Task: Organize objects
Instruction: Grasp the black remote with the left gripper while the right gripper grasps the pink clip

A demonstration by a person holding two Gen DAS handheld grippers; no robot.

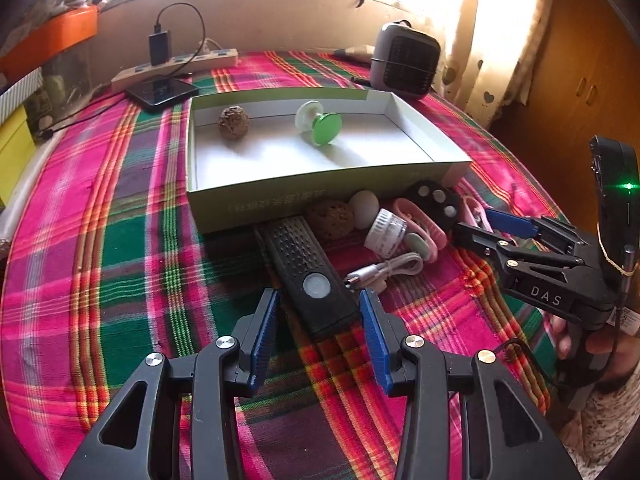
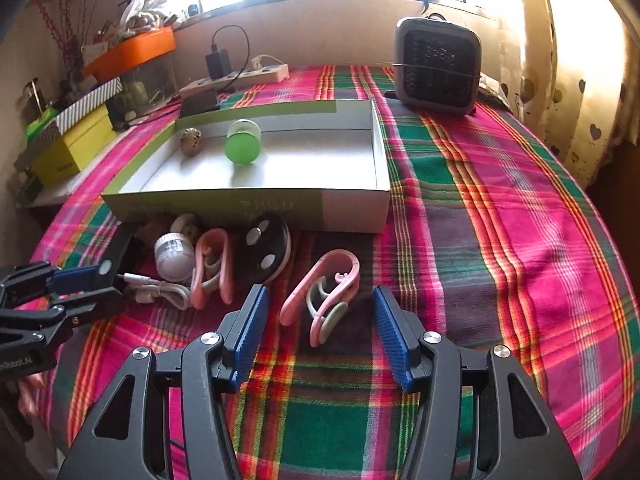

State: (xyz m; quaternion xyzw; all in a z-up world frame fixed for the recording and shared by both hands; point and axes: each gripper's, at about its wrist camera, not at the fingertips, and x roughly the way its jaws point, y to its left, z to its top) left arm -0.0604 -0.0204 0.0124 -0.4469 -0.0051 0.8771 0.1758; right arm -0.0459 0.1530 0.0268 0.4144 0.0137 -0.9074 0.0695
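While both grippers' fingers gape: two objects in box (image 1: 320, 184), two pink clips (image 2: 324, 296).

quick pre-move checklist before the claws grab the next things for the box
1. Left claw open around the black remote: ok, blue pads flank its near end, apart from it.
2. Right claw open around the pink clip: ok, not gripped.
3. Box has room: ok, only a brown ball and green spool inside.
4. Remote free of clutter: not ok, white cable lies against it.
5. Claws clear of each other: ok, apart.
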